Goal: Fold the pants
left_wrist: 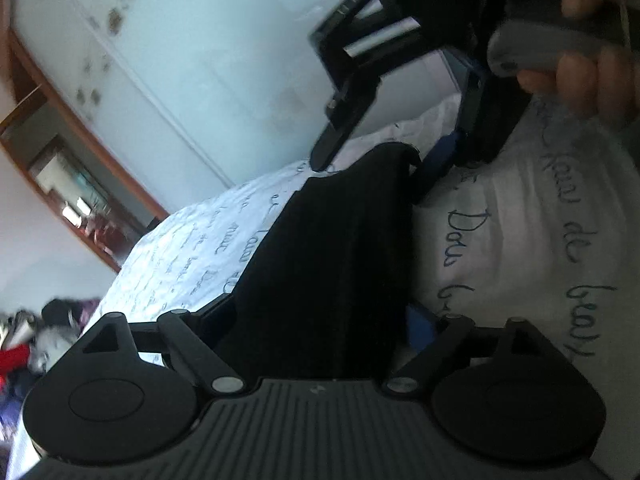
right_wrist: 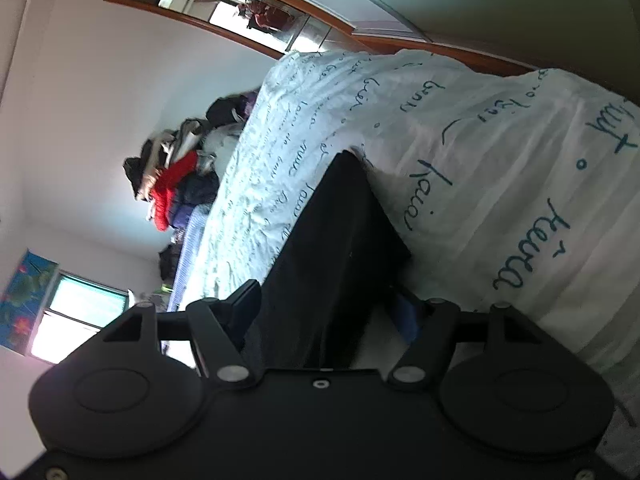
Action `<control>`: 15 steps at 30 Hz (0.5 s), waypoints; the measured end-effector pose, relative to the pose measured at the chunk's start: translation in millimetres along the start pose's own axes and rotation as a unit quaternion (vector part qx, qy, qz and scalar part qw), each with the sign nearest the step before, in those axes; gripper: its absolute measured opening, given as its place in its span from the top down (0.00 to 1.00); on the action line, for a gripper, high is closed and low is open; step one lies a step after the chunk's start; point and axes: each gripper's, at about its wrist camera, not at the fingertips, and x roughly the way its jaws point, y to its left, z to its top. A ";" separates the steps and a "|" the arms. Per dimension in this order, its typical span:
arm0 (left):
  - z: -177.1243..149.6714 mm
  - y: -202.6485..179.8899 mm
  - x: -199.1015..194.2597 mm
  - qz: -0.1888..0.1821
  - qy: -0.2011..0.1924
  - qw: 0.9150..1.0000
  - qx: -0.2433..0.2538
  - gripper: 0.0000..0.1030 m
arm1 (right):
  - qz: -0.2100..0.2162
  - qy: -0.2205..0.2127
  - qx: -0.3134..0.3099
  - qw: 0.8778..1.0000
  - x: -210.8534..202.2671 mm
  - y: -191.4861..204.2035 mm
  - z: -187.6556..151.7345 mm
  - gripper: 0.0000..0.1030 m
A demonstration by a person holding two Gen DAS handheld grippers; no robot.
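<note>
The black pants [left_wrist: 332, 260] lie on a bed with a white cover [left_wrist: 520, 220] that has blue handwriting printed on it. In the left wrist view the left gripper [left_wrist: 320, 312] has its fingers spread wide, and the dark cloth fills the space between them, but I cannot tell if the fingers press on it. That picture is blurry. Up in its top right corner the right gripper [left_wrist: 404, 156] reaches down to the far edge of the pants, and a hand [left_wrist: 580, 60] holds its grey handle. In the right wrist view the pants [right_wrist: 336, 260] run up between the right gripper's [right_wrist: 324, 316] fingers too, and the fingers stand fairly wide. I cannot tell if they pinch the cloth. A pile of clothes [right_wrist: 176, 176], with something red in it, sits at the far end of the bed by the wall.
</note>
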 end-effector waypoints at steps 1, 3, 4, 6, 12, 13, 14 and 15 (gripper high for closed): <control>2.6 5.6 -1.1 -0.016 0.003 1.000 -0.018 0.19 | 0.002 -0.001 0.007 1.000 0.2 -1.2 0.7 0.32; 1.5 20.2 -10.4 -0.052 0.002 0.996 -0.075 0.17 | 0.010 -0.002 0.015 1.000 -1.3 -1.5 1.2 0.32; -1.0 25.1 -16.1 -0.058 -0.001 0.994 -0.095 0.16 | 0.009 0.000 0.020 1.000 -2.8 -1.4 0.3 0.32; -10.6 33.7 -30.0 -0.055 -0.015 0.991 -0.117 0.16 | -0.004 0.007 0.020 1.000 -5.8 0.6 -4.0 0.32; -32.4 63.2 -50.1 -0.071 -0.029 0.977 -0.198 0.16 | -0.049 0.011 -0.034 0.998 19.6 24.7 -32.9 0.28; -34.6 68.8 -51.7 -0.073 -0.032 0.975 -0.209 0.16 | -0.052 0.007 -0.044 0.998 24.6 29.5 -35.4 0.27; -36.4 74.8 -53.1 -0.073 -0.033 0.972 -0.219 0.16 | -0.052 0.003 -0.052 0.997 29.3 32.3 -36.2 0.25; -38.4 81.0 -54.3 -0.073 -0.035 0.971 -0.227 0.16 | -0.053 0.001 -0.046 0.998 34.0 31.2 -35.1 0.24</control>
